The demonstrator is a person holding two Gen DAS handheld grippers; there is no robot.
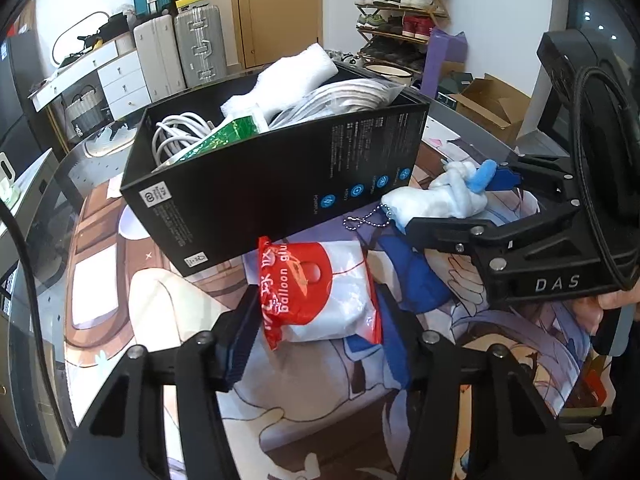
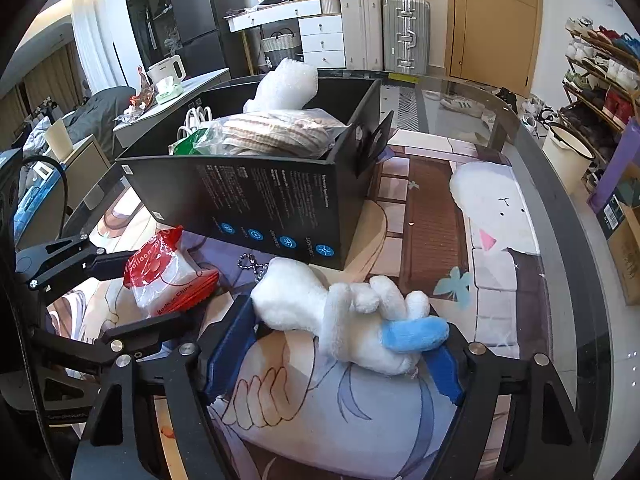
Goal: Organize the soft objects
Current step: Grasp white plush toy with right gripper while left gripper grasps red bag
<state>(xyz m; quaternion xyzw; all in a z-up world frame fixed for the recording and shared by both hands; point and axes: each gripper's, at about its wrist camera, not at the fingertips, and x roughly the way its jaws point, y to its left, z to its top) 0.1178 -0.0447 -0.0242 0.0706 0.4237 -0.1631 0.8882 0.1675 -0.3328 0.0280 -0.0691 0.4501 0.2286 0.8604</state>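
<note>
Left hand-held gripper (image 1: 316, 320) is pinching the crinkly, slippery packet (image 1: 320, 292) just before the box (image 1: 276, 184); right hand-held gripper (image 2: 344, 344) straddles the light, squashy plush (image 2: 352, 320) beside it, pads not visibly squeezing — grab mid-body.

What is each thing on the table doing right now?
black box: open, stuffed full
balloon glue bag: flat on table, between left gripper fingers
white plush toy: lying down, between right gripper fingers
bead chain: loose on table

"balloon glu" on red/white bag (image 1: 320, 292), also "Made in China" (image 2: 168, 280); "DAS" on right gripper (image 1: 452, 208).
</note>
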